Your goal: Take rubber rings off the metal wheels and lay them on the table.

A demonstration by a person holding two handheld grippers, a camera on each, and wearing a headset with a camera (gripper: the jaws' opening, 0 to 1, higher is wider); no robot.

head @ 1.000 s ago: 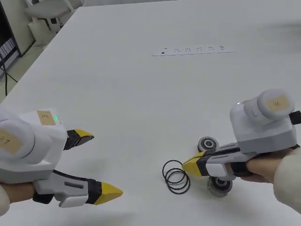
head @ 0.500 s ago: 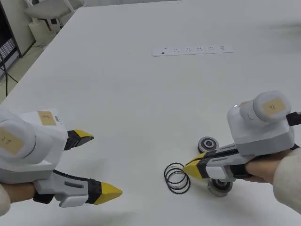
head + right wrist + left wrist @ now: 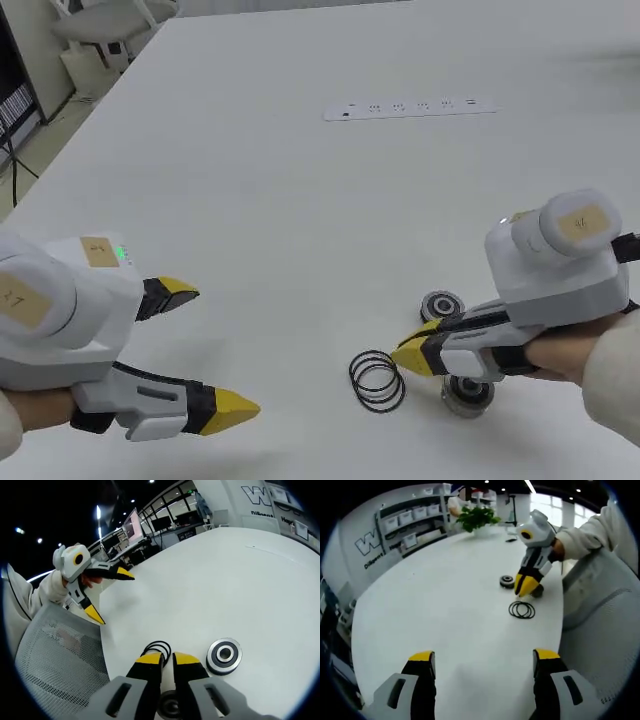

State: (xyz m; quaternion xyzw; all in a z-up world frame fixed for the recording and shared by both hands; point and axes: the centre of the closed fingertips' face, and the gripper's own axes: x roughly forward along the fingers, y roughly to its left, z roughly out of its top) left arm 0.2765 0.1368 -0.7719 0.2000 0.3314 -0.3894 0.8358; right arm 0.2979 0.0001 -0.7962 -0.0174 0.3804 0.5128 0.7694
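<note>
Several thin black rubber rings [image 3: 377,380] lie overlapping on the white table [image 3: 300,220]. One metal wheel [image 3: 441,305] lies flat just beyond them, and a second wheel [image 3: 467,393] sits partly under my right gripper [image 3: 404,354]. That gripper is shut, with its yellow tips just right of the rings and nothing seen between them. In the right gripper view the rings [image 3: 156,647] peek out past the tips, with a wheel [image 3: 224,656] to the right. My left gripper [image 3: 208,348] hovers open at the near left, well away; its view shows the rings [image 3: 522,610] and a wheel [image 3: 507,581].
A white power strip [image 3: 410,107] lies far back on the table. The table's left edge runs past a chair [image 3: 100,25] on the floor. A grey mesh chair [image 3: 605,630] stands close behind the near edge.
</note>
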